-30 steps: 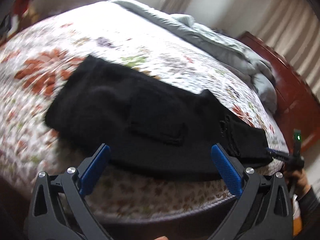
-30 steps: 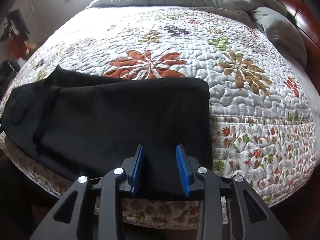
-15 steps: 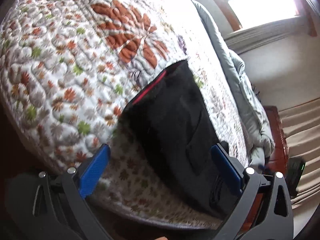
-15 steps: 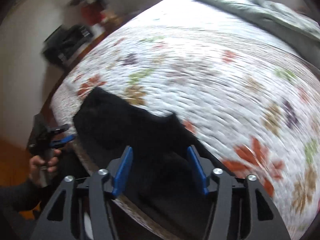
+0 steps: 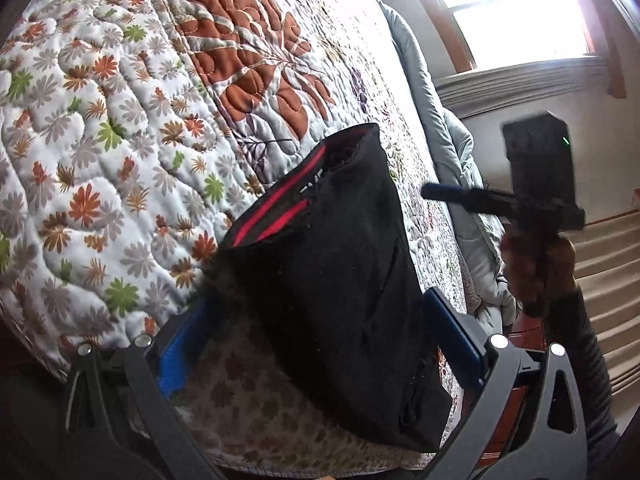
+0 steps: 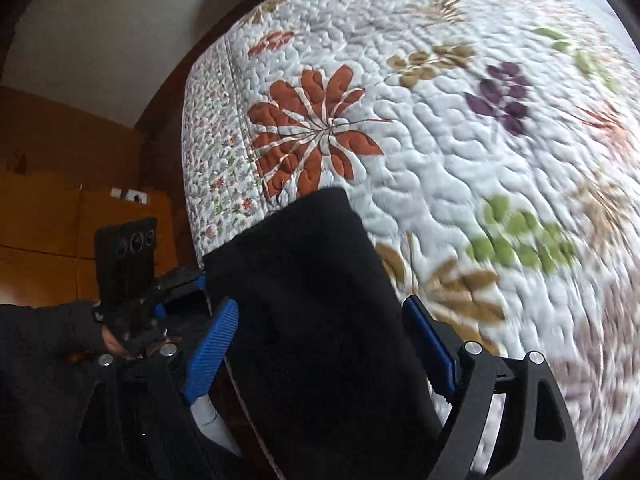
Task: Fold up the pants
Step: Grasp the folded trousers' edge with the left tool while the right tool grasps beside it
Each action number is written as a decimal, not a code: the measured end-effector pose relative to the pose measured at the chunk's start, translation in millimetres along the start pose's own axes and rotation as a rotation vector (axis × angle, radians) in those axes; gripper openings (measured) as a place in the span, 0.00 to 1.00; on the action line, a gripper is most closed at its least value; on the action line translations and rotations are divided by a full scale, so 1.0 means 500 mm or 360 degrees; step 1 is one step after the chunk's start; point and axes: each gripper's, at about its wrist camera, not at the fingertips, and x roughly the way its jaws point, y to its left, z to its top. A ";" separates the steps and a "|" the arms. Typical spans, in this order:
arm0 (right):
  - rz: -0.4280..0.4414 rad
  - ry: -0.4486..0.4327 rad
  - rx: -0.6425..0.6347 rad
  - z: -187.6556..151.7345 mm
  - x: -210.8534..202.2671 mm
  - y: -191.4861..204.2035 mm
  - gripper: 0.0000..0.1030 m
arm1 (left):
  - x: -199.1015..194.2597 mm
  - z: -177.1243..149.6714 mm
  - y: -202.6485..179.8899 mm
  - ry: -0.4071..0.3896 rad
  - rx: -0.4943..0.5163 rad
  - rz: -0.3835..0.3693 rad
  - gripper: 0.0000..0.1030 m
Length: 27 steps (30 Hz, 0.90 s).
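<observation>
The black pants (image 5: pixel 332 304) lie folded on the quilt (image 5: pixel 120 128) of a bed, near its edge. The quilt is white with orange, green and grey flowers.

In the left wrist view, a big orange leaf pattern is at the top of the quilt, and the pants are below it, in the middle of the picture. Their waistband, with a red stripe inside, points up and to the left. The left gripper (image 5: pixel 324 344) is open wide. Its two blue pads stand one on each side of the pants, and I see no pad pressing on the cloth. A grey blanket (image 5: pixel 460 168) lies along the far side of the bed. More to the right, the right gripper (image 5: pixel 444 192) is in the air above the bed, held by a hand (image 5: pixel 536 264) in a dark sleeve. A bright window (image 5: pixel 520 12) is at the top right.

In the right wrist view, the left gripper is at the left, held by a hand (image 6: pixel 116 344) in a dark sleeve, beside the edge of the bed. The pants fill the lower middle. The right gripper (image 6: pixel 320 352) has just been opening, and its jaws are now wide apart. The pants lie between the blue pads, but the pads do not squeeze them. The quilt at the right is blurred.
</observation>
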 end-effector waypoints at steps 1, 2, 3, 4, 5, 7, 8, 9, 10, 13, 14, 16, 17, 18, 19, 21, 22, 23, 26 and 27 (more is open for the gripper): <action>0.0030 0.0043 -0.0014 0.020 0.023 -0.006 0.82 | -0.001 0.000 0.002 -0.0012 -0.0011 -0.0008 0.97; 0.0061 0.0079 -0.0030 0.037 0.040 -0.011 0.82 | -0.001 -0.001 0.003 -0.0024 -0.0027 -0.0019 0.97; 0.0098 0.0107 -0.0045 0.047 0.056 -0.014 0.82 | 0.001 0.001 0.006 -0.0032 -0.0038 -0.0029 0.97; 0.0133 0.0137 -0.0066 0.058 0.073 -0.014 0.82 | 0.000 0.000 0.010 -0.0042 -0.0047 -0.0043 0.97; 0.0155 0.0159 -0.0087 0.066 0.085 -0.013 0.82 | -0.003 -0.001 0.017 -0.0043 -0.0049 -0.0052 0.97; 0.0211 0.0224 -0.0132 0.080 0.118 -0.009 0.82 | -0.008 -0.004 0.019 -0.0041 -0.0036 -0.0067 0.97; 0.0223 0.0270 -0.0147 0.082 0.134 -0.010 0.82 | -0.009 -0.004 0.020 -0.0038 -0.0033 -0.0072 0.97; 0.0220 0.0303 -0.0158 0.080 0.143 -0.012 0.82 | -0.010 -0.004 0.024 -0.0036 -0.0035 -0.0077 0.97; 0.0224 0.0317 -0.0161 0.081 0.150 -0.016 0.80 | -0.011 -0.003 0.027 -0.0038 -0.0047 -0.0082 0.97; 0.0291 0.0321 -0.0110 0.081 0.142 -0.040 0.52 | -0.013 0.003 0.029 -0.0033 -0.0052 -0.0074 0.97; 0.0294 0.0315 -0.0097 0.080 0.136 -0.048 0.48 | -0.014 0.005 0.020 -0.0022 -0.0035 -0.0102 0.97; 0.0294 0.0313 -0.0084 0.076 0.131 -0.056 0.42 | -0.008 0.009 0.010 0.0000 -0.0016 -0.0140 0.97; 0.0286 0.0310 -0.0081 0.076 0.131 -0.057 0.42 | -0.006 0.009 0.011 -0.0005 -0.0015 -0.0131 0.97; 0.0274 0.0313 -0.0078 0.076 0.133 -0.056 0.42 | -0.005 0.009 0.014 -0.0005 -0.0020 -0.0128 0.97; 0.0267 0.0315 -0.0076 0.076 0.133 -0.054 0.42 | -0.008 0.007 0.015 -0.0008 -0.0026 -0.0136 0.97; 0.0272 0.0315 -0.0062 0.076 0.130 -0.057 0.42 | -0.016 0.004 0.023 -0.0024 -0.0040 -0.0170 0.97; 0.0275 0.0313 -0.0057 0.076 0.132 -0.056 0.42 | -0.020 0.002 0.027 -0.0030 -0.0049 -0.0178 0.97; 0.0277 0.0309 -0.0052 0.075 0.131 -0.056 0.42 | -0.025 0.001 0.032 -0.0031 -0.0049 -0.0185 0.97; 0.0286 0.0307 -0.0033 0.075 0.132 -0.057 0.43 | -0.023 0.003 0.031 -0.0031 -0.0042 -0.0161 0.97; 0.0288 0.0309 -0.0027 0.074 0.129 -0.060 0.44 | -0.021 0.003 0.028 -0.0031 -0.0039 -0.0139 0.97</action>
